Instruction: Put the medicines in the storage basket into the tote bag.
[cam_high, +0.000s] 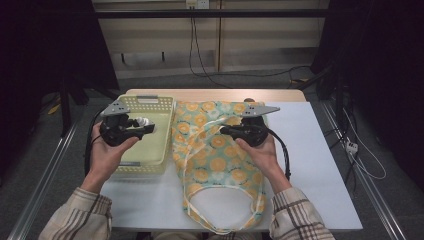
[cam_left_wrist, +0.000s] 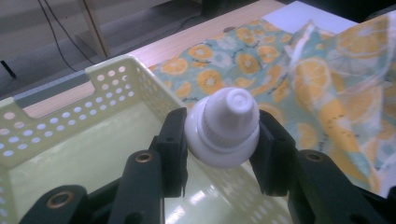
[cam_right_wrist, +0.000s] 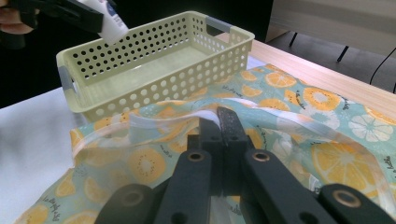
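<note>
Left gripper view: the left hand-held gripper (cam_left_wrist: 223, 140) clamps a white tube (cam_left_wrist: 223, 130) above the basket (cam_left_wrist: 116, 84); the right hand-held gripper (cam_right_wrist: 219, 121) pinches the bag (cam_right_wrist: 299, 107).

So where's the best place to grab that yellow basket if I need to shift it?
Take the basket by a short end wall, at the grey-trimmed handle cutout, coming from above. The rim there is thin enough for the jaws, and the perforated long sides look flexible.

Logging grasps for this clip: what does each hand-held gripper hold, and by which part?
Left hand-held gripper clamps a white tube at its cap end. Right hand-held gripper pinches the bag at its white-trimmed edge.
</note>
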